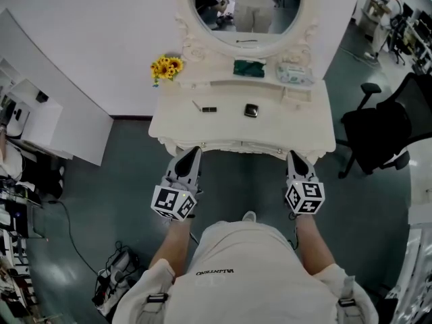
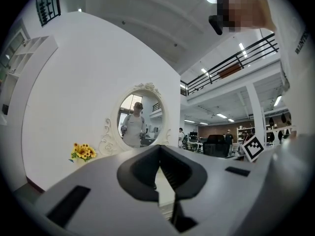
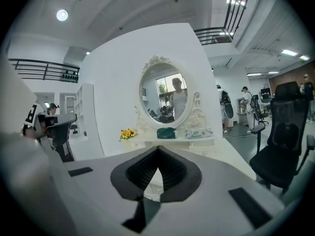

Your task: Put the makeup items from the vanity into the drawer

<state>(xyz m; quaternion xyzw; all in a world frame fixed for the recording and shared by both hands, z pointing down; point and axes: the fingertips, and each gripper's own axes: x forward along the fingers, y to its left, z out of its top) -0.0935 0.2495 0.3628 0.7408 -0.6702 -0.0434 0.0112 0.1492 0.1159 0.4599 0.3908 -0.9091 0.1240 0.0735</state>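
As seen from the head view, the person's white-shirted torso (image 1: 250, 275) fills the near edge, w/ both forearms stretched fwd.

L gripper (image 1: 194, 151) and R gripper (image 1: 292, 155) are held side by side, well apart. Their tips are at the scalloped front edge of the white vanity (image 1: 304, 123); contact w/ that edge cannot be told.
- Jaws, L: tips together, nothing between them.
- Jaws, R: tips together, nothing between them.

Makeup items all lie on the vanity top, beyond both grippers:
- thin pale stick (image 1: 196, 104), left of centre
- short dark tube (image 1: 209, 109), just beside the stick
- small dark compact (image 1: 251, 110), approx. centre, apart from the other two

Raised back shelf:
- green pouch (image 1: 249, 67) at mid-shelf
- pale packet (image 1: 295, 74) to its right
- bunch of sunflowers (image 1: 166, 67) at the left rear corner

Oval mirror (image 1: 243, 5) in an ornate white frame stands above the shelf, against a white wall; both gripper views show a standing person reflected in it.

Black office chair (image 1: 378, 130) sits on the dark floor to the right of the vanity, apart from it
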